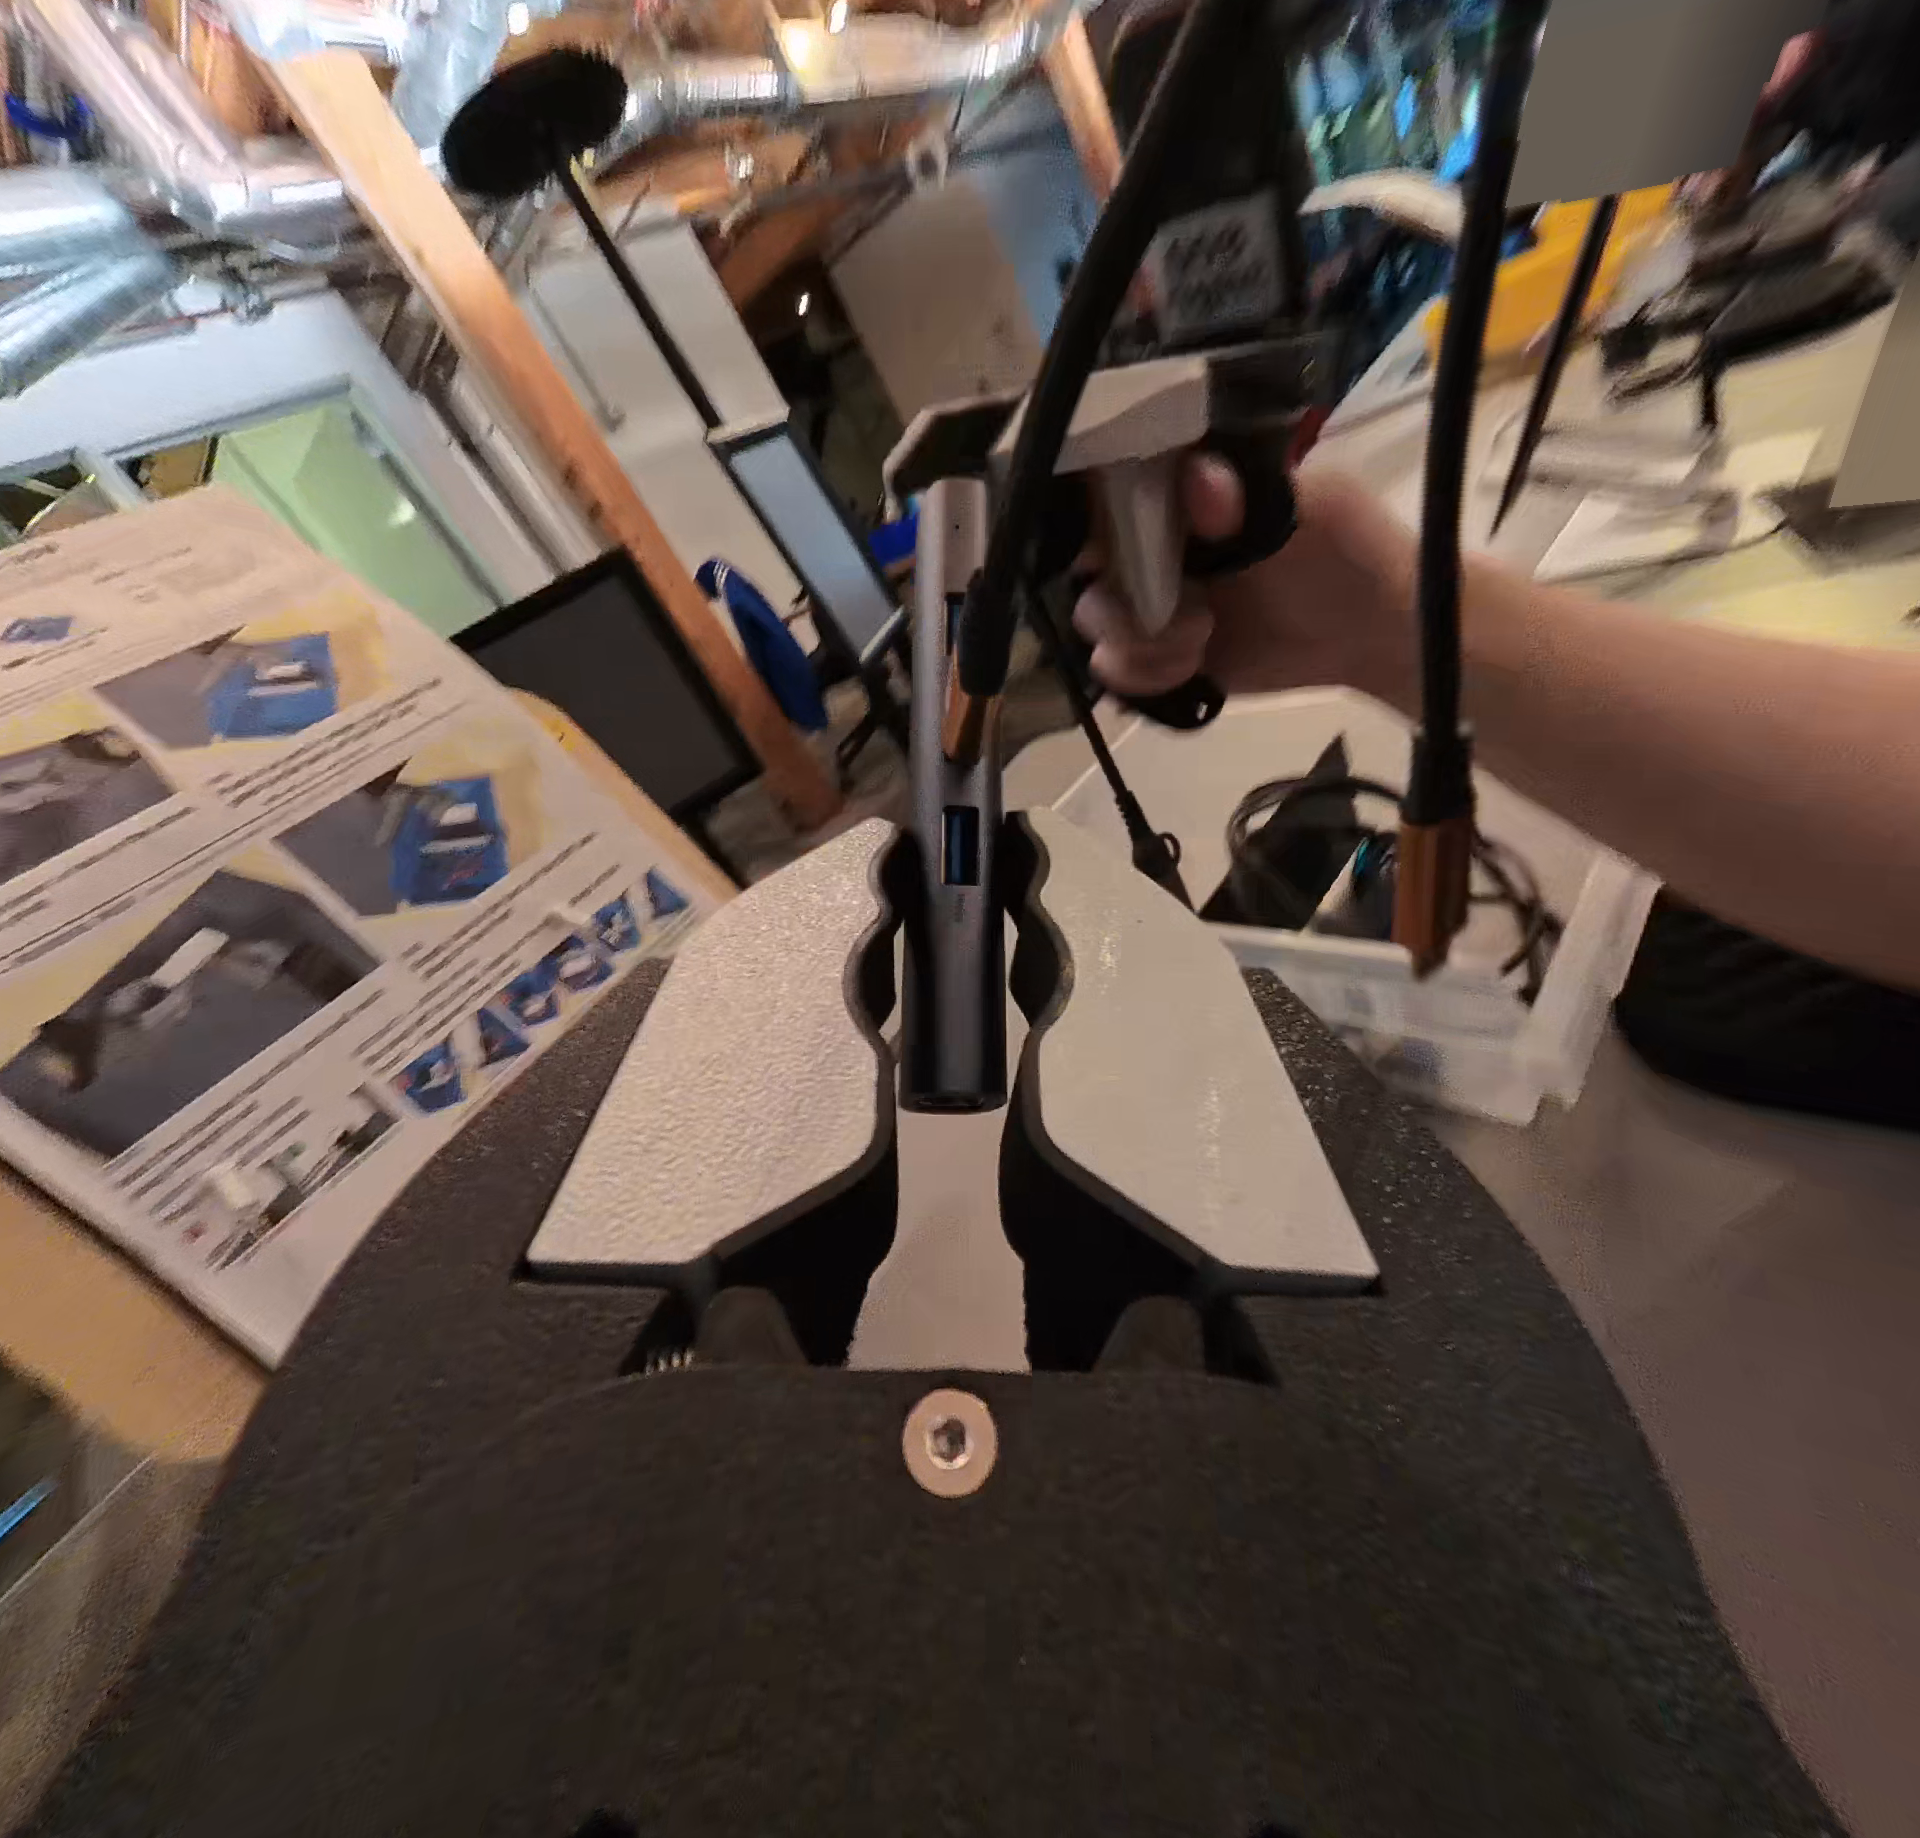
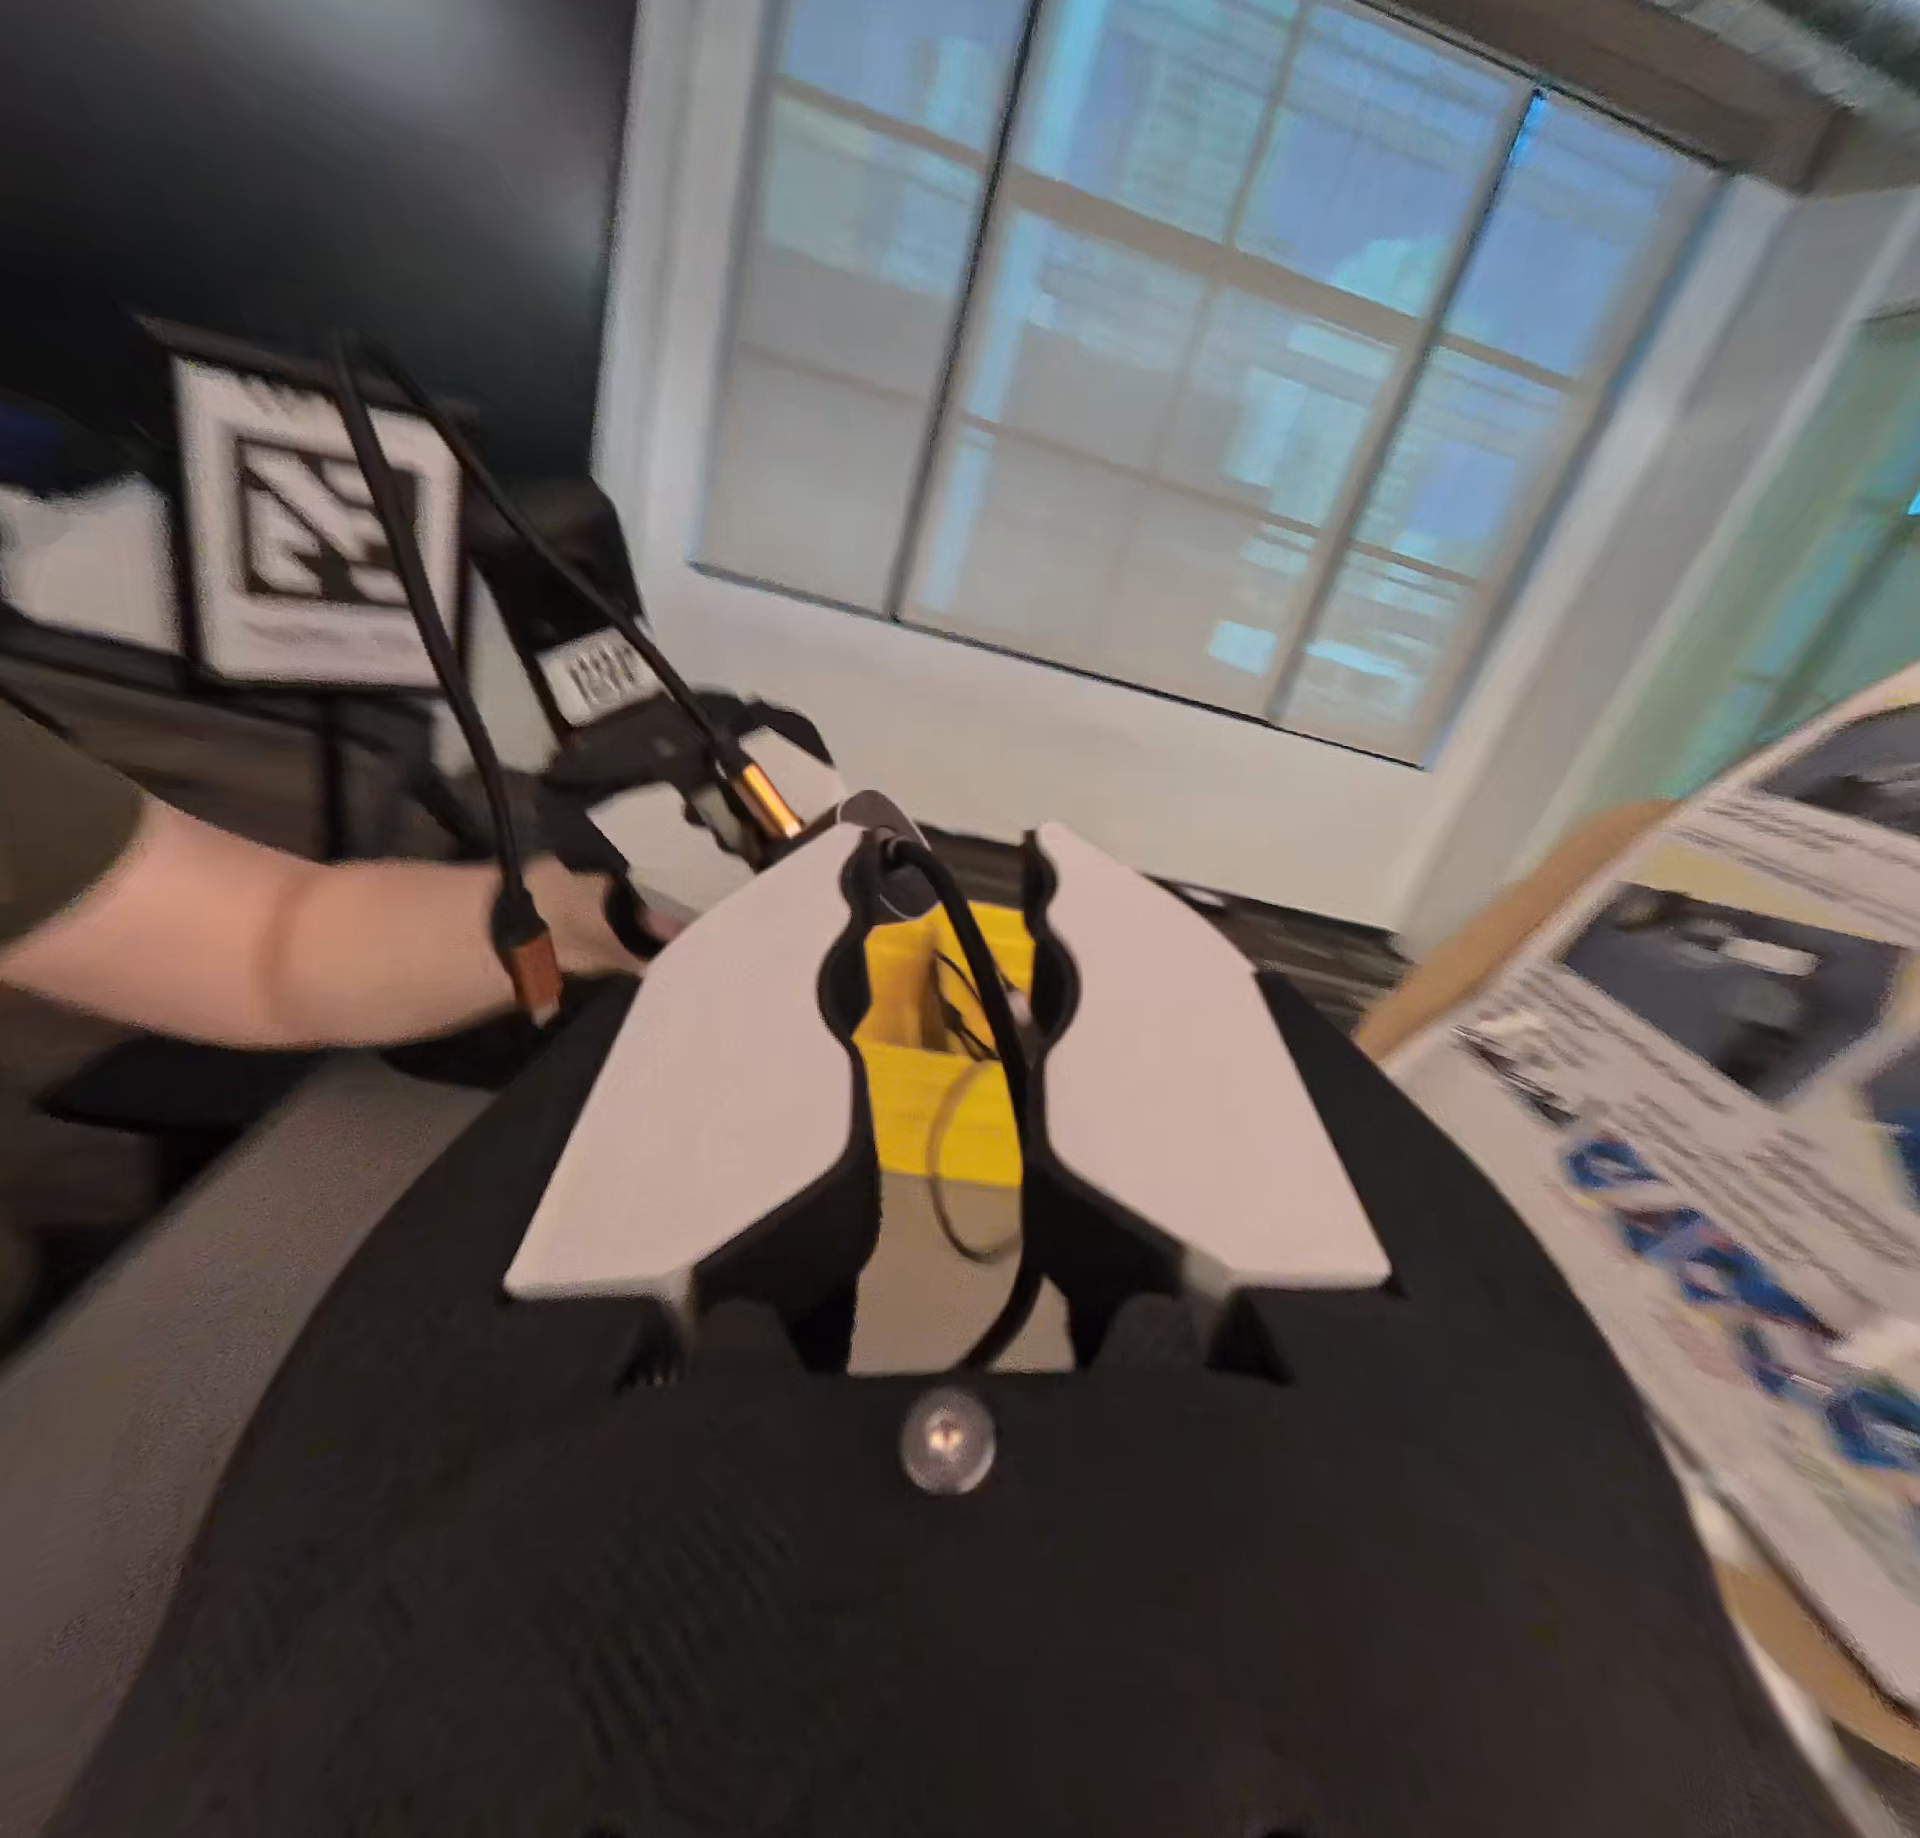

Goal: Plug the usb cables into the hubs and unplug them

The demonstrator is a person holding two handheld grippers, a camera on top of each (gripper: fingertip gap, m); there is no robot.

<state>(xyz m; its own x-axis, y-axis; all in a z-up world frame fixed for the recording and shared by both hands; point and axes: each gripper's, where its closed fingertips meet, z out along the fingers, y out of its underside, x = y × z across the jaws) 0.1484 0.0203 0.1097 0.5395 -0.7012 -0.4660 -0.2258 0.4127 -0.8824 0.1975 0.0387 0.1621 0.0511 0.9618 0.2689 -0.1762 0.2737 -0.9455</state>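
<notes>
My left gripper [image 1: 954,832] is shut on a slim grey USB hub [image 1: 951,967] and holds it upright in the air. A black cable's copper plug [image 1: 975,718] sits in a port on the hub's side. A second copper plug [image 1: 1432,884] hangs free to the right. My right gripper [image 1: 945,443] is at the hub's top end. In the right wrist view the right gripper [image 2: 940,843] stands apart, with a thin black cable [image 2: 987,1009] running loosely between the fingers. The left gripper [image 2: 774,780], the plugged connector [image 2: 764,801] and the hanging plug [image 2: 532,967] show at its left.
A clear plastic bin [image 1: 1455,1030] of cables sits on the grey table [image 1: 1714,1373] under the person's forearm [image 1: 1610,749]. A printed poster board [image 1: 260,853] leans at the left, and shows in the right wrist view [image 2: 1714,1061]. A yellow bin [image 2: 935,1102] lies below the right gripper. Tip to tip, the grippers are about 8 cm apart.
</notes>
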